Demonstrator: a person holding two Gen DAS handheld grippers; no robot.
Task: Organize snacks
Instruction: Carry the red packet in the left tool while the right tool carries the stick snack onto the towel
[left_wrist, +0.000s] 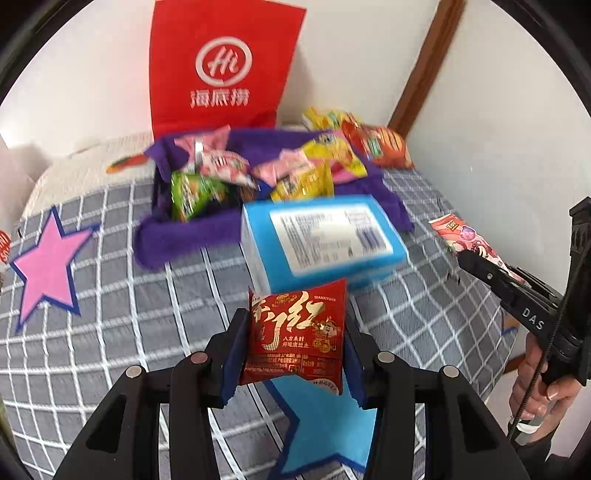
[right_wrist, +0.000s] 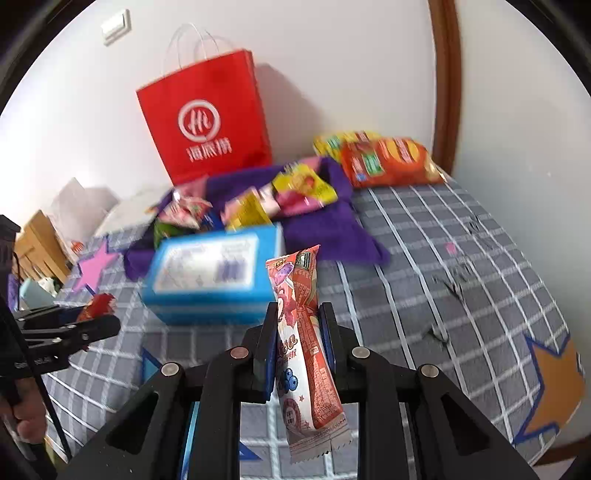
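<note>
Left gripper (left_wrist: 295, 354) clamped on red snack packet (left_wrist: 297, 332) — right gripper (right_wrist: 298, 350) pinching pink stick pack (right_wrist: 301, 332)

Blue box (left_wrist: 325, 240) before purple tray (left_wrist: 192, 236) (blocking).

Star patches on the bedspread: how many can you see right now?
4. A pink star at the left edge, a blue star under the left hand-held gripper, an orange star at right, another blue star, partly hidden. More may be covered.
</note>
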